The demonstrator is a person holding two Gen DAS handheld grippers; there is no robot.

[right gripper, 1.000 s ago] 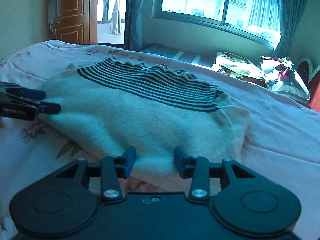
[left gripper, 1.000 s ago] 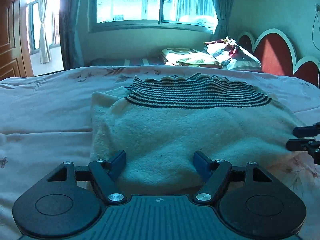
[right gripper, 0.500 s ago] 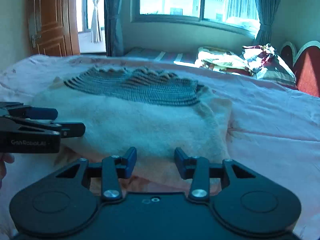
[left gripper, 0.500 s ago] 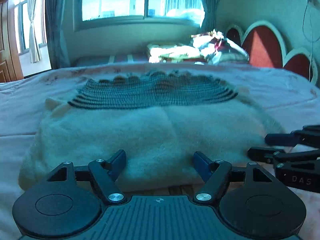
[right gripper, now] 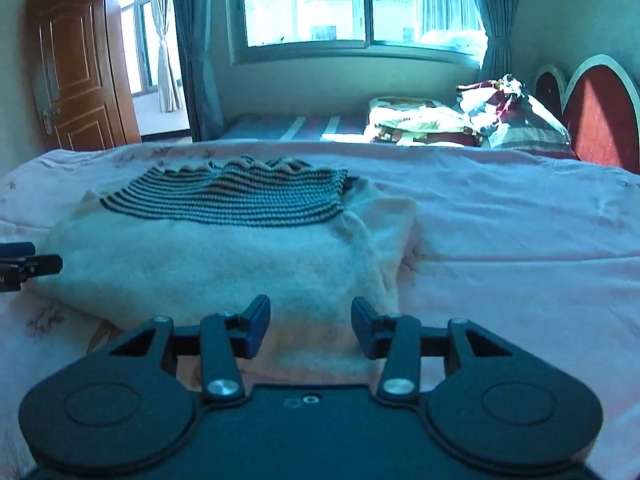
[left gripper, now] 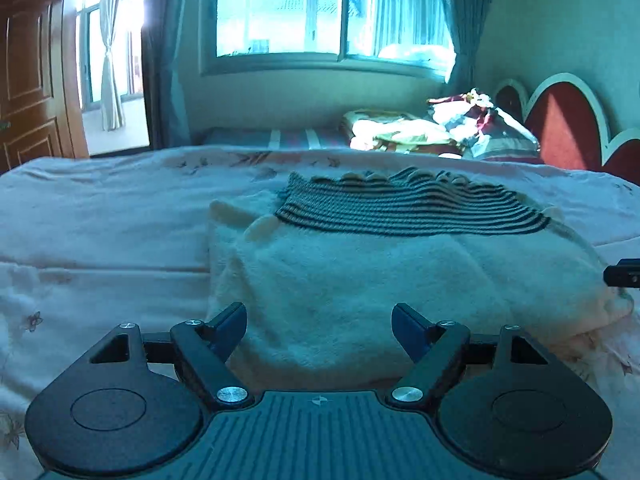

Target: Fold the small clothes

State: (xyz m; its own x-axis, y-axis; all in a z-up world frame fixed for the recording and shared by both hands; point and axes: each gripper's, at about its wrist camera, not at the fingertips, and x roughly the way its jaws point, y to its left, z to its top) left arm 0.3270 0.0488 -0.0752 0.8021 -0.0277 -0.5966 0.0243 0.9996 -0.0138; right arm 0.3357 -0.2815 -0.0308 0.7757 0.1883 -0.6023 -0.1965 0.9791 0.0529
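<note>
Well, on the far left a brown door (right gripper: 76,72) stands open beside a bright doorway; next to it hang dark curtains (right gripper: 192,48), and a big window (right gripper: 360,4) lets in light. Down on the pink sheet (left gripper: 100,232) lies the sweater (left gripper: 380,280), soft and white with a striped band (left gripper: 408,212) at its far end; it looks folded flat, with the near edge just in front of both tools. The left gripper (left gripper: 319,330) has its jaws wide apart and holds nothing; the sweater's near edge shows between the blue fingers (left gripper: 230,322). The right gripper (right gripper: 311,326) sits by the sweater's right corner; its jaws are wide apart too, and nothing is in them. In the right view the left gripper's tips peek in at the left edge, just beside the sweater. Far back on the right, a pile of bedding (right gripper: 472,120) rests on a second bed; a red headboard (right gripper: 600,120) stands at the right edge.
</note>
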